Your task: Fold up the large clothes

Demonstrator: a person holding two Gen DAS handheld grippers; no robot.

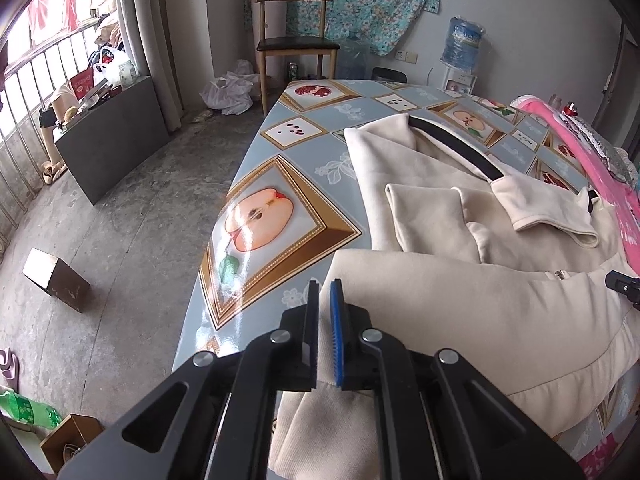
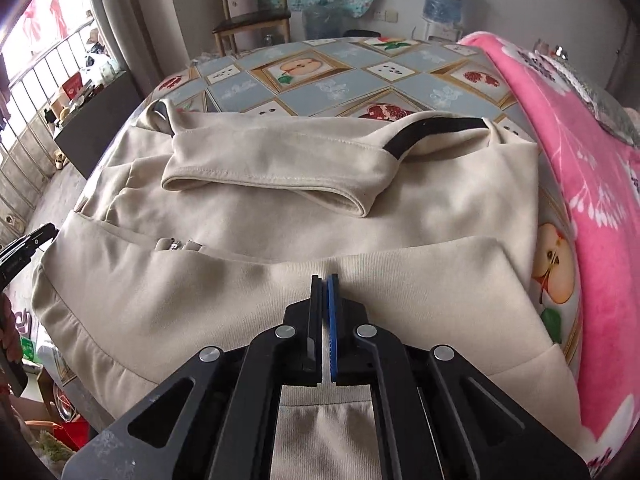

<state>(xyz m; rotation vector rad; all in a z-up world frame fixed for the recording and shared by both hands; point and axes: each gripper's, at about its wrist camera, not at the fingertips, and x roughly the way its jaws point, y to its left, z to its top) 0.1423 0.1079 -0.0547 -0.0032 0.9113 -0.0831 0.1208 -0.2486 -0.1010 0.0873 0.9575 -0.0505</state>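
Water bottle (image 1: 464,42) label: print is seen, too blurred to be read.
Red box (image 1: 82,81): pale marking, illegible.
Elsewhere: no legible text is found.

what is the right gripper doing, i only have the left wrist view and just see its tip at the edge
Observer: The right gripper is pinched shut on the hem of the cream jacket.
Operator: is a sleeve folded in yet
Observer: Yes, one sleeve lies straight across the jacket's middle, cuff opening toward the gripper.
Operator: anything close on the right side
Observer: A pink blanket runs along the table right beside the jacket.
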